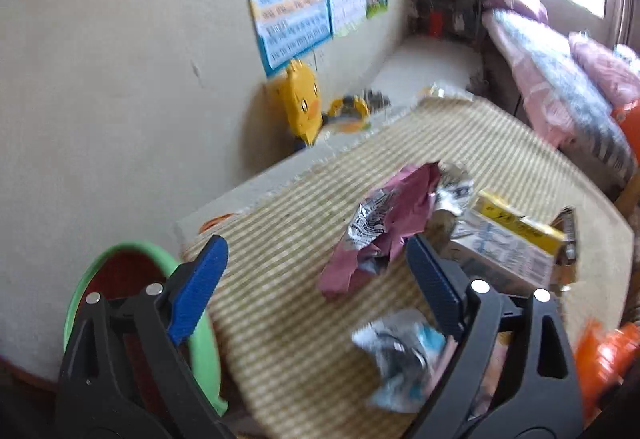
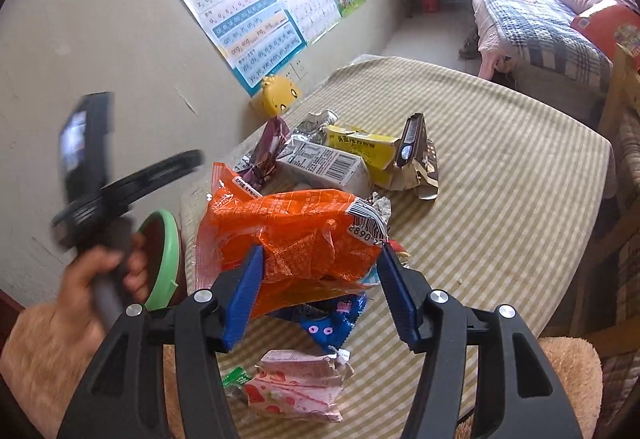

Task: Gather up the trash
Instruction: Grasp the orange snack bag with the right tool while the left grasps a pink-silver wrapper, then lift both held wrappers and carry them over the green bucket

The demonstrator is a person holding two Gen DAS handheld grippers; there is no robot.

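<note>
My right fingers (image 2: 244,295) straddle the orange wrapper (image 2: 288,235), no pinch; left gripper (image 1: 316,271) spread, empty; green bin (image 2: 164,259) at 9 o'clock, wrappers uncollected.

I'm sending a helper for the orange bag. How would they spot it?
On the striped table, near the edge by the green bin, lies a pile of wrappers. The orange bag is the biggest, crinkled, with white print and a barcode, between the right gripper fingers.

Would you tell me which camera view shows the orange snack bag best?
The right wrist view: the orange snack bag fills the centre, sharp, between the open right gripper fingers. The left wrist view catches only a blurred orange patch at its right edge, possibly the bag.
</note>
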